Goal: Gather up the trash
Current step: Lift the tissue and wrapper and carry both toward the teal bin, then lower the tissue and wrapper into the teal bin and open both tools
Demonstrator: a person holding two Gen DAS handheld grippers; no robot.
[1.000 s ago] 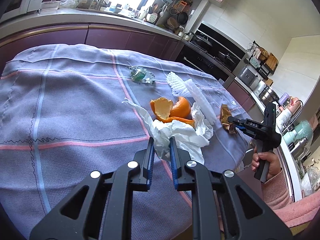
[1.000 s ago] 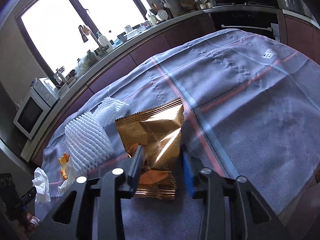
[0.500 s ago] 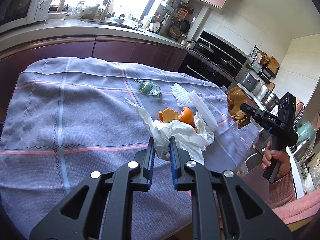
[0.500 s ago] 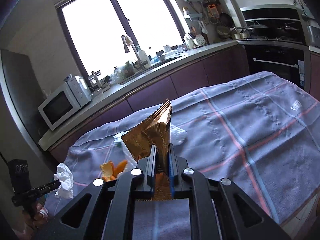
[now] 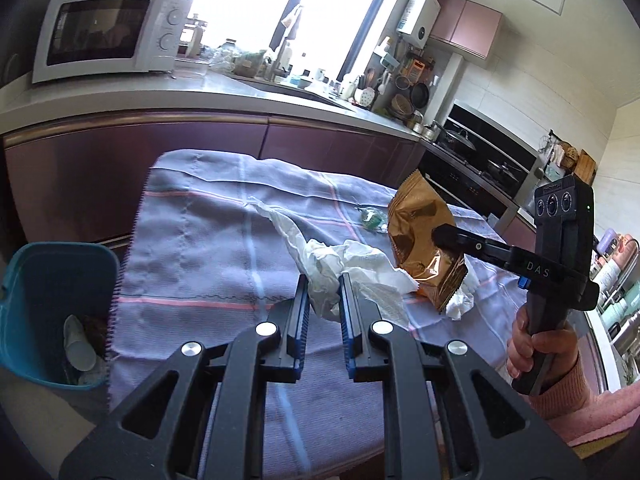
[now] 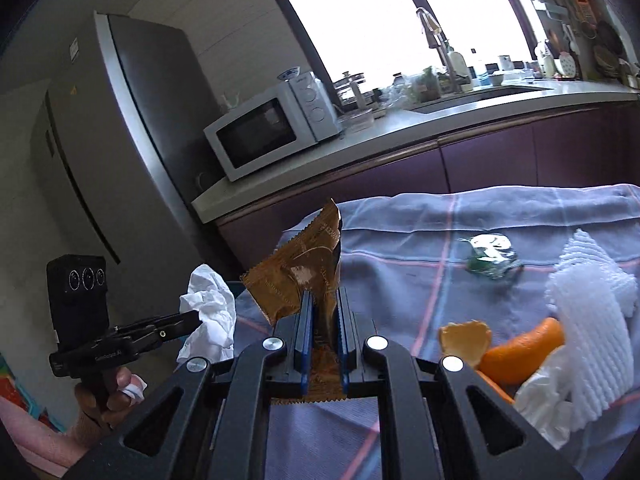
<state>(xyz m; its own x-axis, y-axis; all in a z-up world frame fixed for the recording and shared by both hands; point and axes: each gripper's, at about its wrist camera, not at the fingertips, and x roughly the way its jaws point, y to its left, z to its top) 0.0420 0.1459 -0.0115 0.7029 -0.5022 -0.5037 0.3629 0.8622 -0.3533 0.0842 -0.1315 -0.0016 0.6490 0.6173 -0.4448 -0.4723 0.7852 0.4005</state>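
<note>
My left gripper point(image 5: 324, 286) is shut on a crumpled white tissue point(image 5: 344, 264) and holds it above the cloth-covered table point(image 5: 200, 248). The tissue also shows in the right wrist view point(image 6: 210, 312). My right gripper point(image 6: 324, 300) is shut on a gold snack wrapper point(image 6: 304, 264), lifted off the table; the wrapper shows in the left wrist view point(image 5: 420, 240) too. A blue trash bin point(image 5: 44, 304) stands on the floor left of the table, with trash inside. On the table lie orange peel point(image 6: 516, 348), white foam netting point(image 6: 592, 320) and a green foil wrapper point(image 6: 492, 260).
A counter with purple cabinets point(image 5: 160, 140) runs behind the table, with a microwave point(image 5: 108, 36) and a sink area. A fridge point(image 6: 120, 160) stands at the left. A stove point(image 5: 480, 160) is at the far right.
Both grippers have lifted and swung left with their trash. The right gripper shut on the gold wrapper and raised it off the table. The bin has come into the left wrist view.
</note>
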